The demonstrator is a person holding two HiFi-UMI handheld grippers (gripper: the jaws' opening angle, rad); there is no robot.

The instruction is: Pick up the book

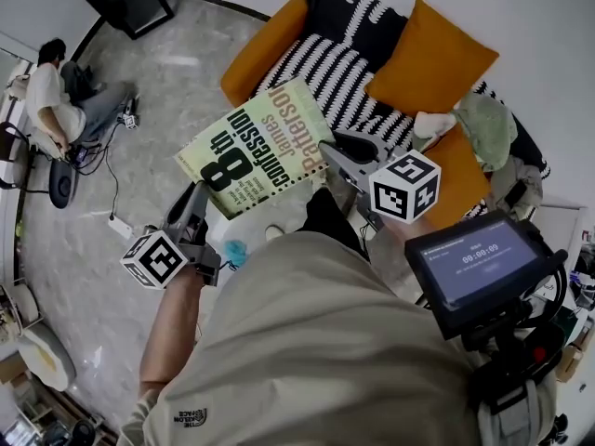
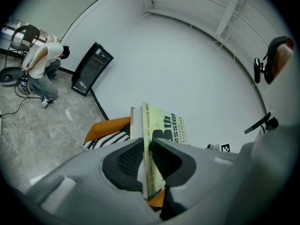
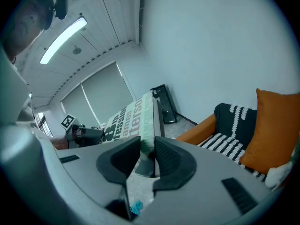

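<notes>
Over the floor [image 1: 158,110], before the sofa [image 1: 270,45]: book [image 1: 256,147] held in the air, cover up, tilted.
Left gripper [image 1: 199,191]: jaws narrow, pressed on the book's lower left corner.
Right gripper [image 1: 335,153]: jaws narrow, clamped on the book's right edge.
Sofa: orange, with a striped throw [image 1: 344,68] and an orange cushion [image 1: 432,59].
Far left: person [image 1: 56,96] seated, well apart from the book.
</notes>
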